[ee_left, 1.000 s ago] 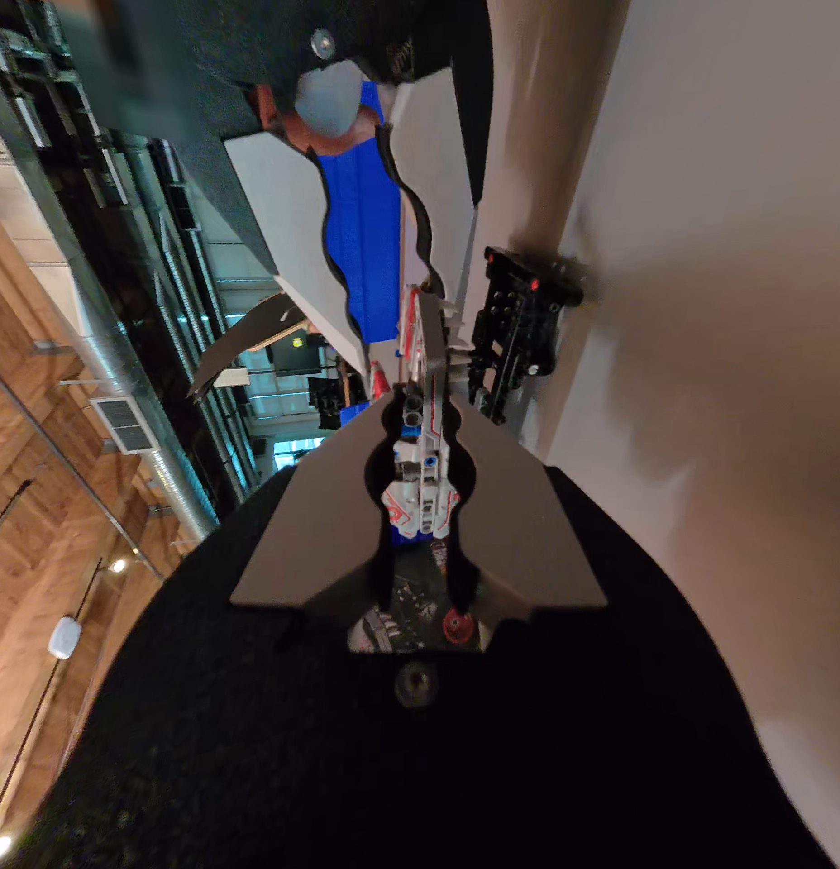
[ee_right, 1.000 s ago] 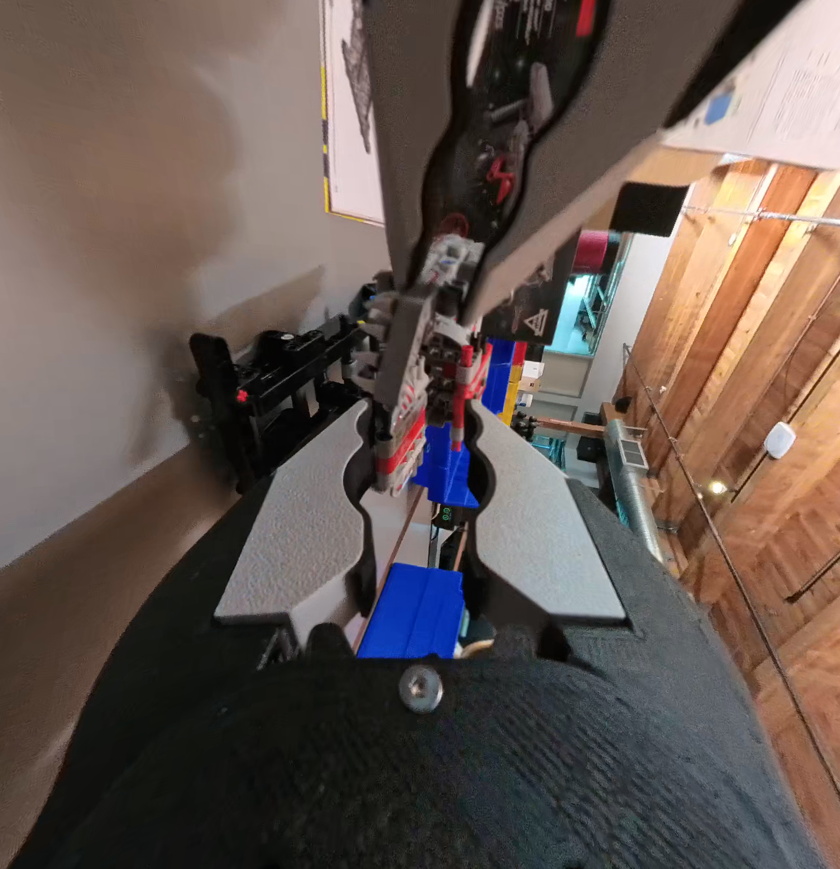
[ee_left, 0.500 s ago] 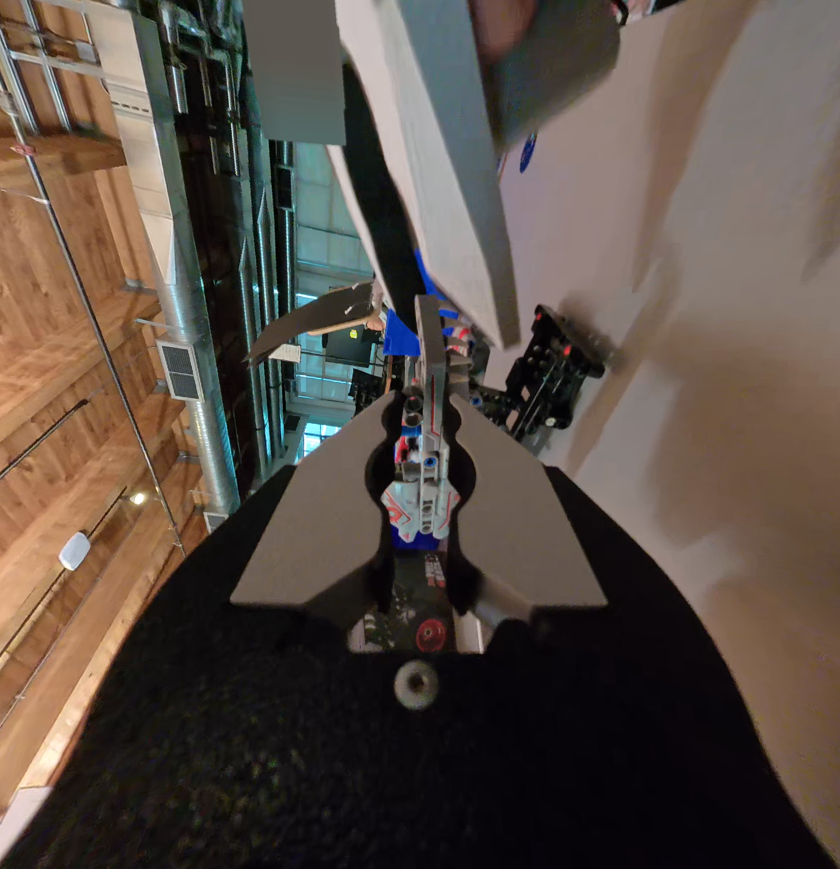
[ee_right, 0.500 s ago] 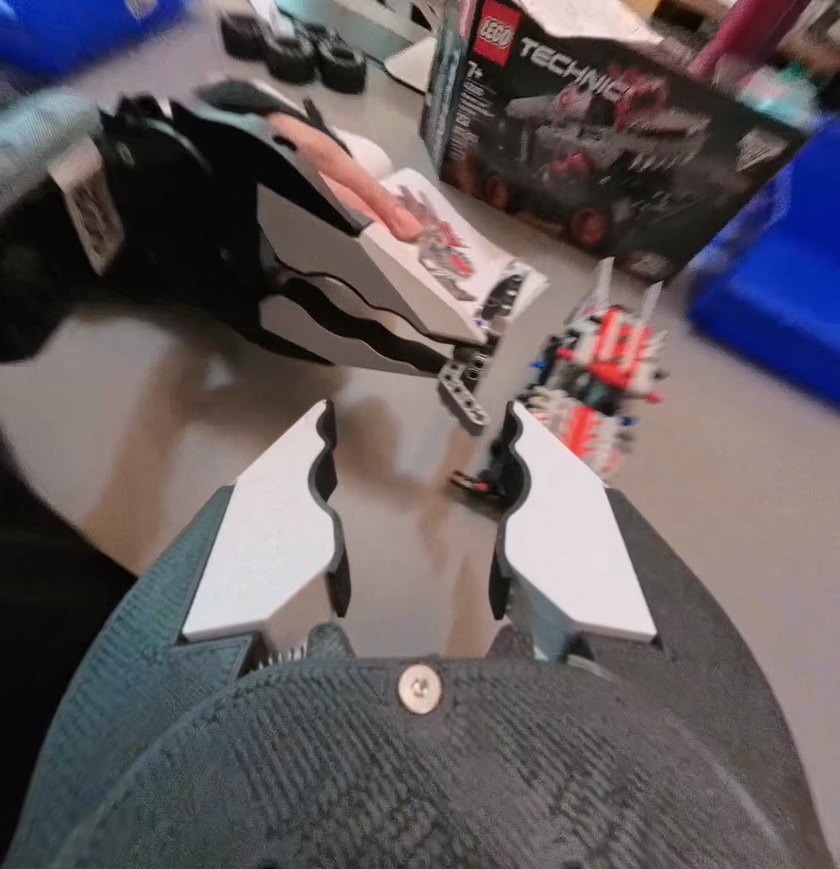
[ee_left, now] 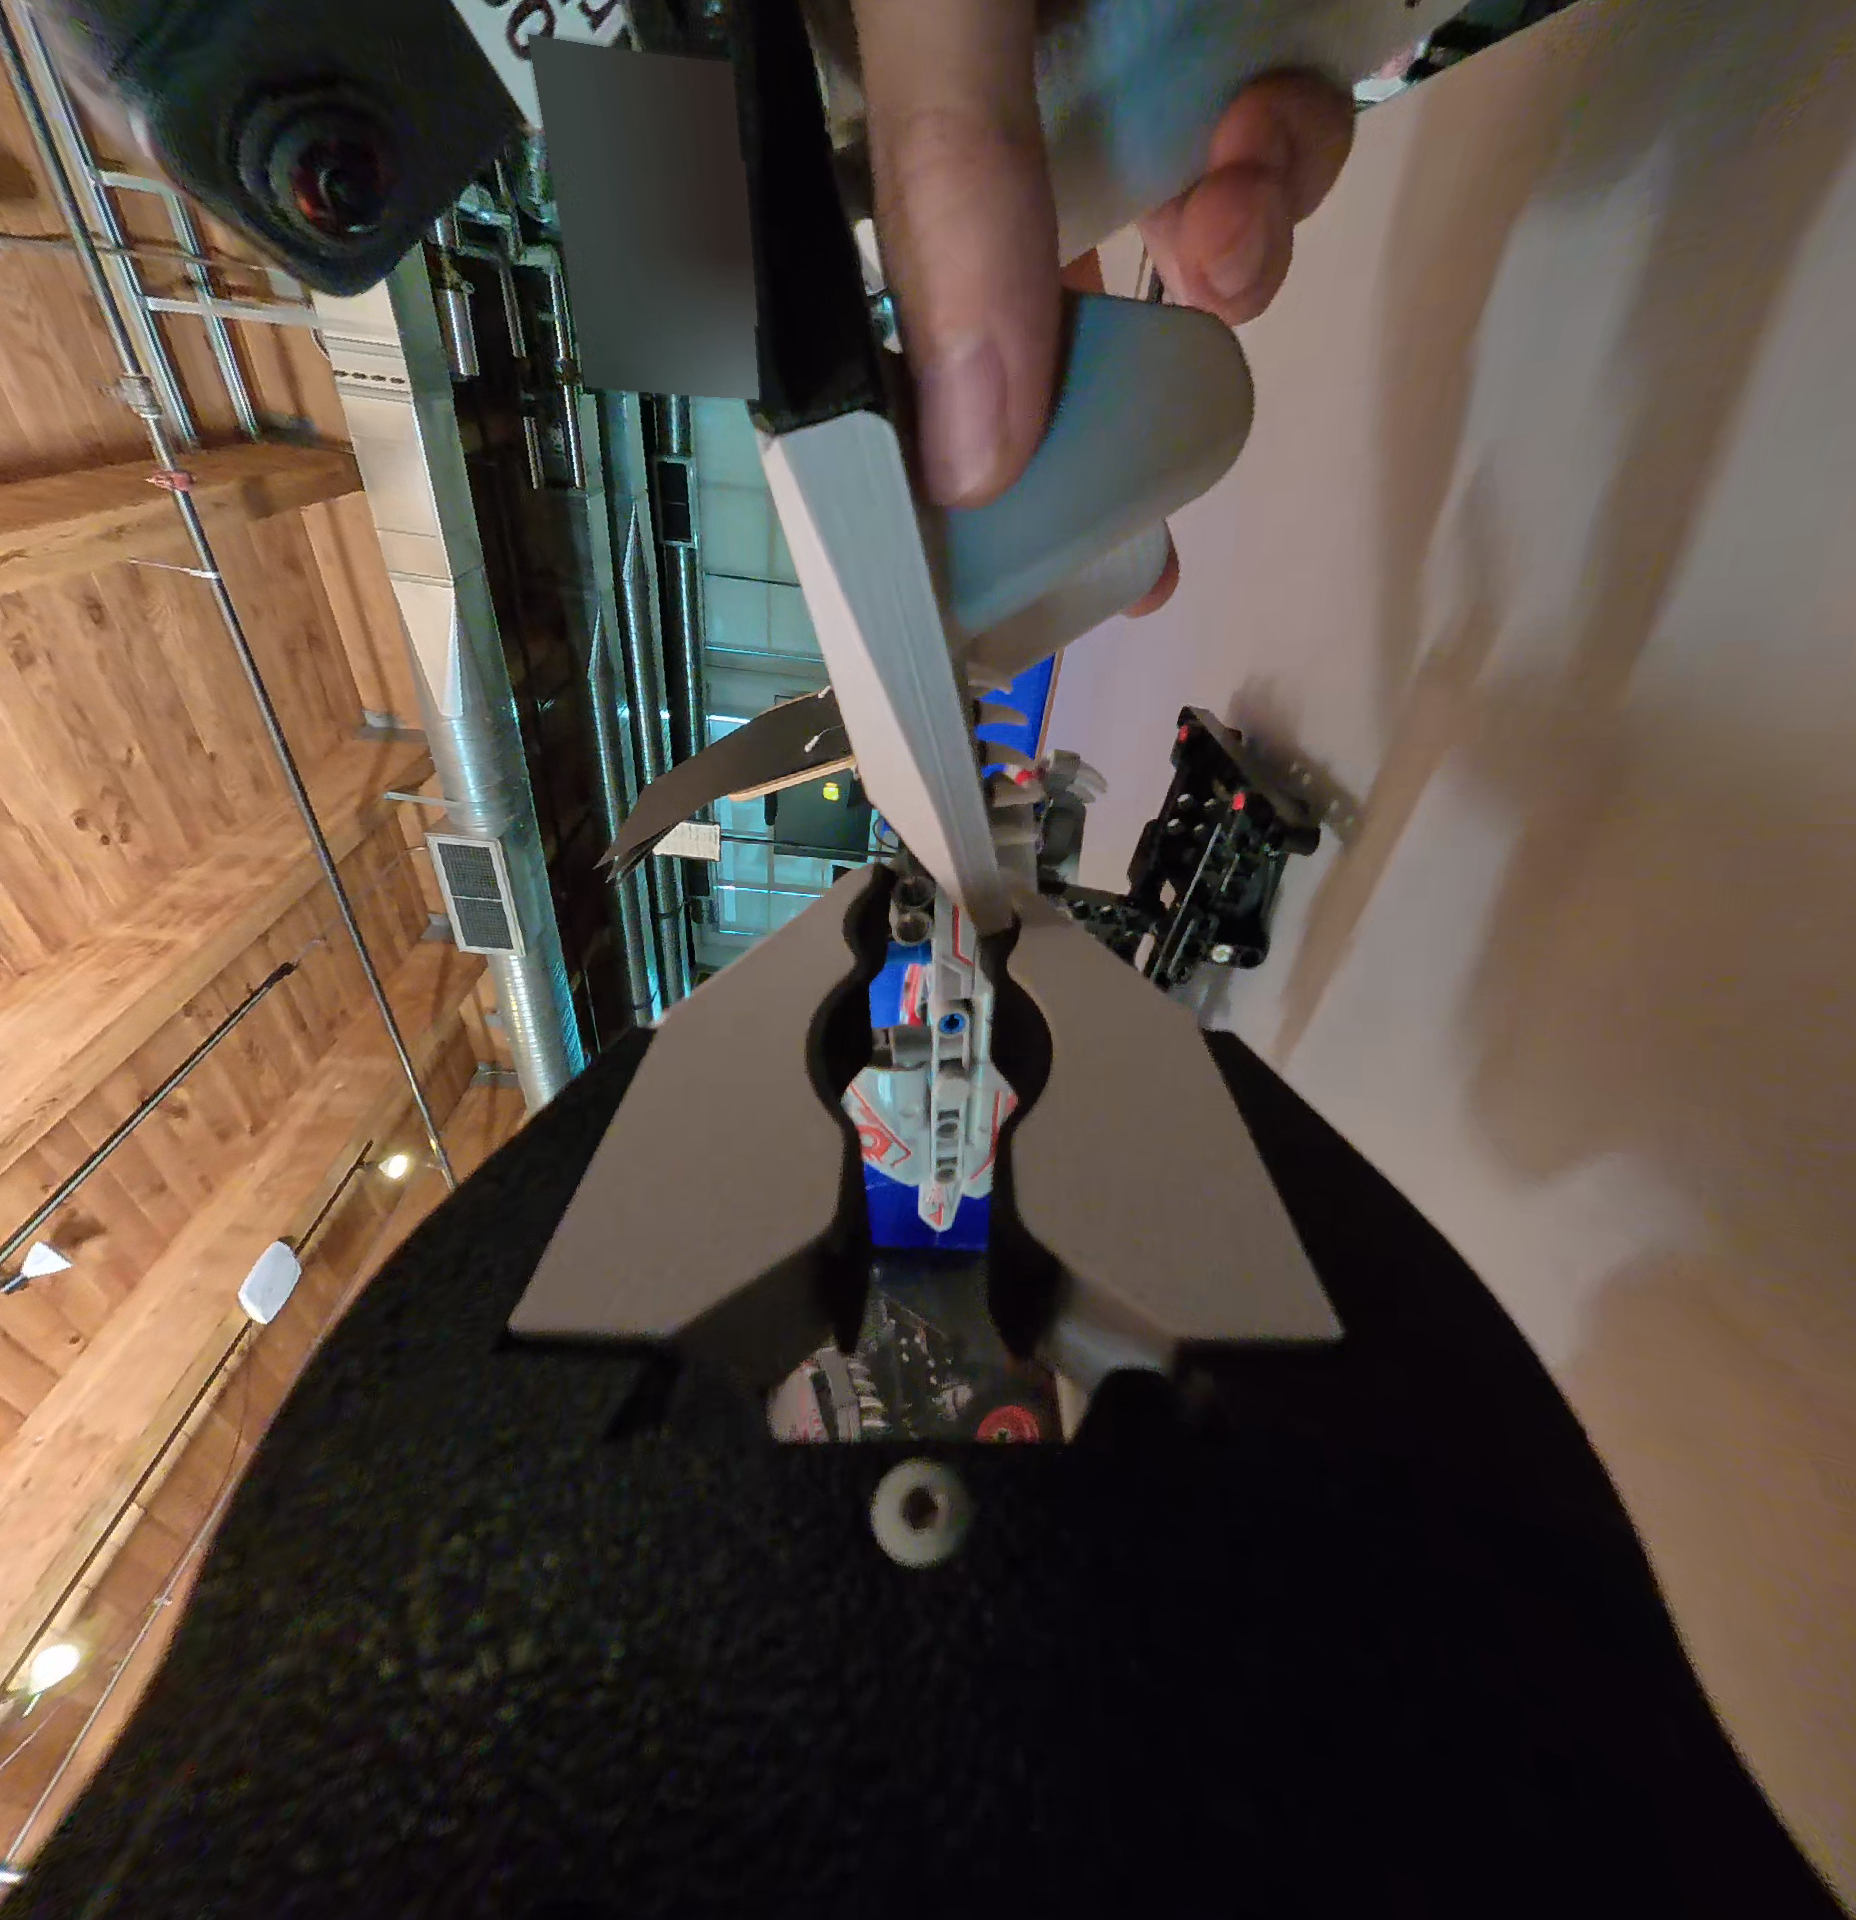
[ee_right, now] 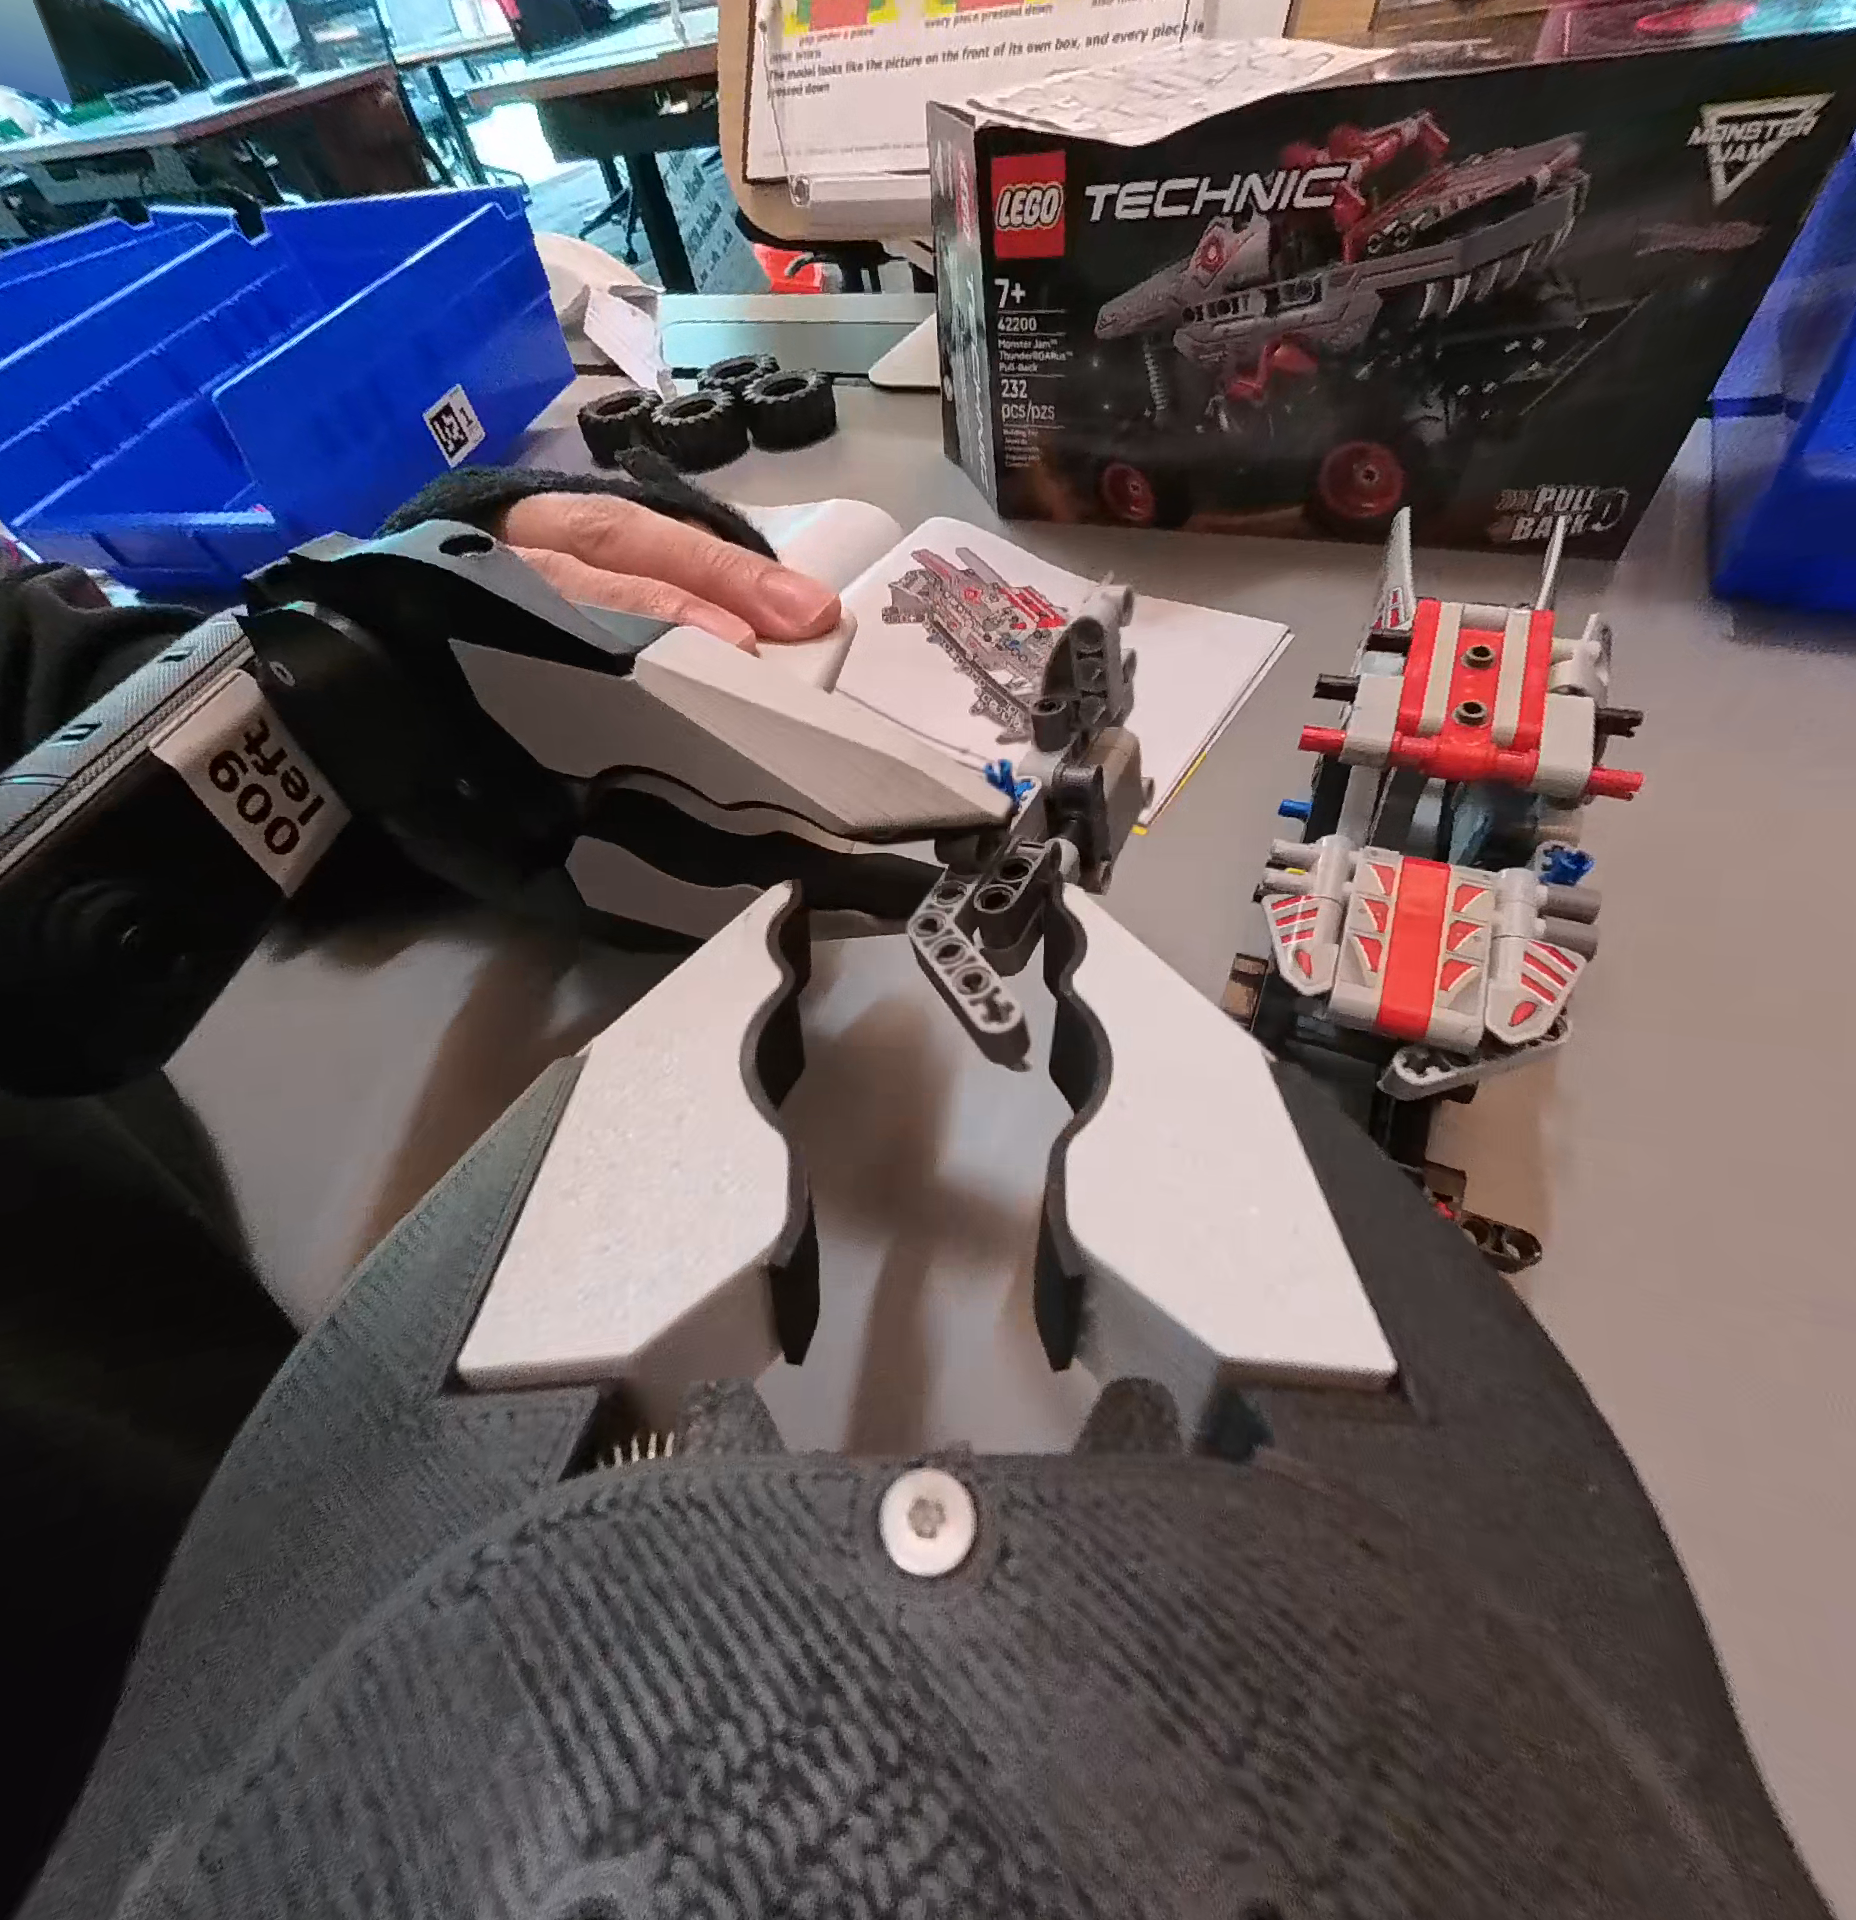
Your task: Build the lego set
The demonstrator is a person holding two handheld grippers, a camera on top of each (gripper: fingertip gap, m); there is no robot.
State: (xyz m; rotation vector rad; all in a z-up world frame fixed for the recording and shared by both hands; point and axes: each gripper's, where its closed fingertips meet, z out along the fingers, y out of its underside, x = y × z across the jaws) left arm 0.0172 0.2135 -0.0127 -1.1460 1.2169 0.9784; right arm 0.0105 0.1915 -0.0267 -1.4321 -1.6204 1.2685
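Note:
My left gripper (ee_left: 939, 920) is shut on a small grey lego sub-assembly (ee_left: 950, 1081) with red markings and a blue pin, and holds it above the table. In the right wrist view the left gripper (ee_right: 991, 816) comes in from the left with the same sub-assembly (ee_right: 1095, 769). A dark grey holed beam (ee_right: 965, 956) hangs down from it. My right gripper (ee_right: 924, 902) is open, with its fingers on either side of that beam. The beam lies near the right pad and well clear of the left pad. One right finger (ee_left: 903, 727) slants down to the left gripper's tips.
A red and grey truck body (ee_right: 1423, 914) stands on the grey table (ee_right: 1682, 1039) to the right. A black chassis frame (ee_left: 1210, 842) lies nearby. An open instruction booklet (ee_right: 1163, 665), the set's box (ee_right: 1319, 312), several black tyres (ee_right: 706, 410) and blue bins (ee_right: 280, 353) lie behind. Both grippers' tips are close together, under 4 cm apart.
My right gripper let go of the sub-assembly, opened wide and swung round, then narrowed around the hanging beam. My left gripper has kept its grasp throughout.

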